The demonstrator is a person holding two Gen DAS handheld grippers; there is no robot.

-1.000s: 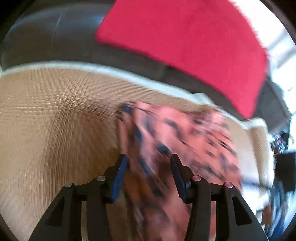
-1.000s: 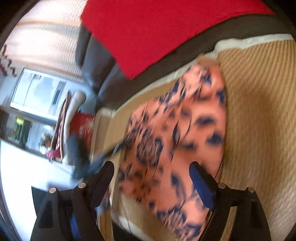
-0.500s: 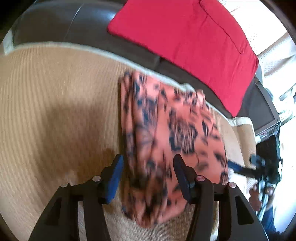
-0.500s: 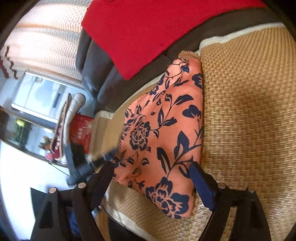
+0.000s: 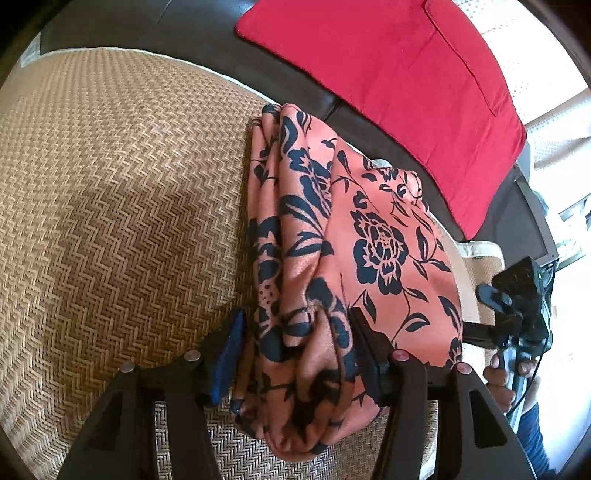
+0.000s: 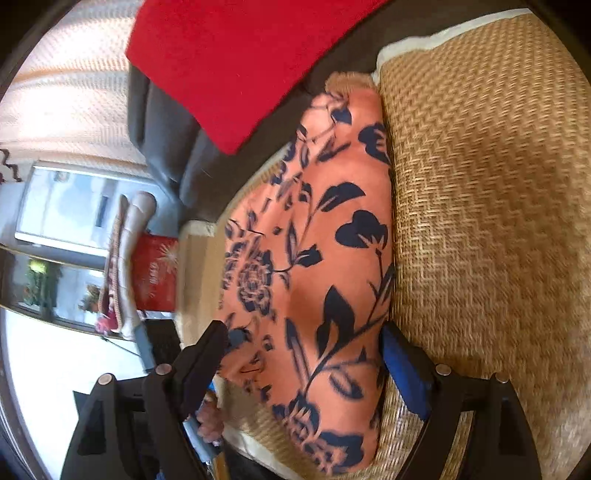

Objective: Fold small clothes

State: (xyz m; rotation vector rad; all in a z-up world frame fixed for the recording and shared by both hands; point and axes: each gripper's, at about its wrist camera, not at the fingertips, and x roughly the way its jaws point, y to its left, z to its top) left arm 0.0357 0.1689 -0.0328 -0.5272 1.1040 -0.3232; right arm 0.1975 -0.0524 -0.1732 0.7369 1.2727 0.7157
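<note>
lying folded on the woven straw mat (image 5: pixel 122 206), the orange floral garment (image 5: pixel 332 258) sits near the mat's edge, below a red cushion (image 5: pixel 388 74) on the dark sofa (image 5: pixel 192 33). left gripper (image 5: pixel 295 354) and right gripper (image 6: pixel 303 362) both spread, straddling the cloth.

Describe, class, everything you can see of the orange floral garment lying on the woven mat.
The orange floral garment is a thin, smooth-looking cloth, salmon-orange with dark navy flowers and leaves. It lies folded in a long bundle with layered folds along one side, on the woven mat, its far end by the dark sofa back. The left gripper and right gripper both stand open astride its near end.
</note>
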